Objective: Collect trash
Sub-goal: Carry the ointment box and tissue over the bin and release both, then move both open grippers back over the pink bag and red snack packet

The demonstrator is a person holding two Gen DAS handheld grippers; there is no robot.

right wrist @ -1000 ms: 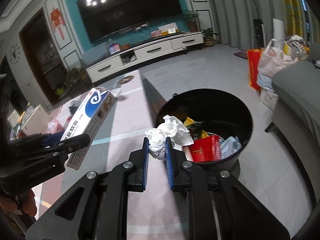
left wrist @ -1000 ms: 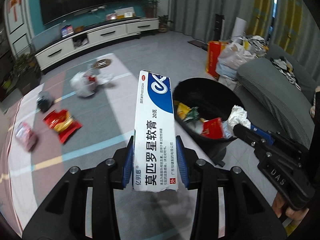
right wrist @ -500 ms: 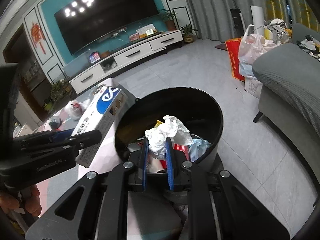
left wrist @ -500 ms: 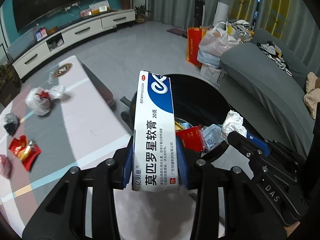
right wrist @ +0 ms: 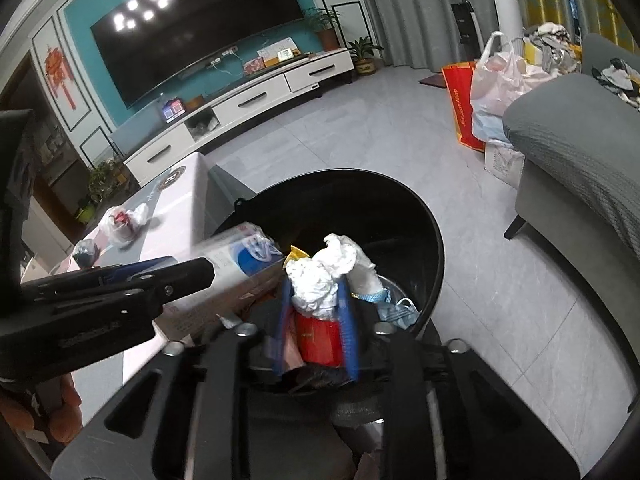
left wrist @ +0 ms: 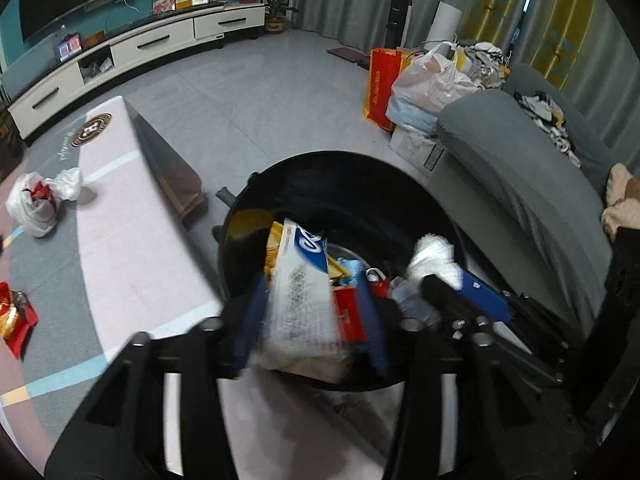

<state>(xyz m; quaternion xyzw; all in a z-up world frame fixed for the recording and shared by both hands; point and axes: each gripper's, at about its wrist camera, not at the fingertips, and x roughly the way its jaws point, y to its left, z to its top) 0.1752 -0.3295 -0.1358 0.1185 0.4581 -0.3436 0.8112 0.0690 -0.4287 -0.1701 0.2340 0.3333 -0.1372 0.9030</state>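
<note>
Beside the tabletop (left wrist: 132, 248), on the grey floor: black round bin (left wrist: 400, 184), holding red and yellow wrappers and other scraps.

Tabletop: pink and grey cover; carries a tied white plastic bag (left wrist: 38, 200) near its far end and a red snack packet (left wrist: 12, 316) near the left edge.

Left tool (left wrist: 308, 320): over the bin's near rim, jaws just opening, standing wider than the white and blue ointment box (left wrist: 300, 288). Box blurred, tilted, its lower end between the jaws, its top over the bin; whether a pad touches it I cannot tell.

Right tool (right wrist: 316, 312): over the bin, jaws just opening; crumpled white tissue (right wrist: 324, 276) sits between the blue pads, apparently released.
</note>
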